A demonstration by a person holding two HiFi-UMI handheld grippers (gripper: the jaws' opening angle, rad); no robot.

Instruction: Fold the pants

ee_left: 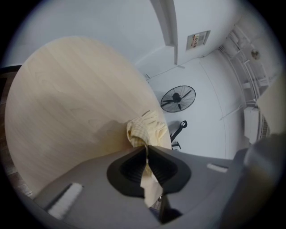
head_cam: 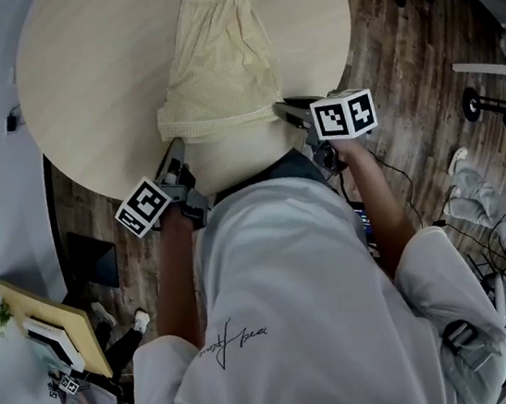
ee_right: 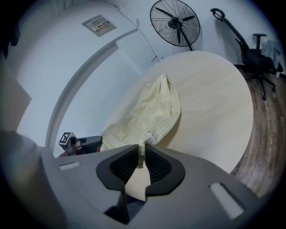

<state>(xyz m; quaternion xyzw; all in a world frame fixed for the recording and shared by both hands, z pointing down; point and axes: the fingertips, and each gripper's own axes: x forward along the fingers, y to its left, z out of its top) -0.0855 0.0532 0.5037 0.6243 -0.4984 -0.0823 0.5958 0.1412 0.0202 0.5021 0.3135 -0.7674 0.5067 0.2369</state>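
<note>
Nearest in the head view is the person's white shirt (head_cam: pixel 296 312), w/ both forearms reaching forward from it. The left gripper (head_cam: pixel 174 153) is at the near rim of the surface (head_cam: pixel 85 71), and its marker cube (head_cam: pixel 144 205) sits over the wrist. The right gripper (head_cam: pixel 285 110) is at the same rim, on the other side.

Both grippers are clenched on the pants (head_cam: pixel 220 66). In the left gripper view the jaws press together on a thin pinch of pale yellow checked cloth. The cloth passes through the gap, and a flap comes out behind the pads. The right gripper view shows the same: jaws closed on a small bunched corner, w/ a flap coming out below. So the near edge of the pants is held btw. the two grippers, one corner in each. It is gathered into a thick roll there and looks raised a little off the surface, w/ a shadow under it.

From this edge the rest of the pants goes away from the person. It lies on the round, light-wood surface, approx. along its middle, toward the far rim.

Beyond the surface are a dark wood floor (head_cam: pixel 400 54), a standing fan (ee_right: pixel 175 22) by the white wall (ee_right: pixel 67 67), and an office chair (ee_right: pixel 259 58) farther to the right.
</note>
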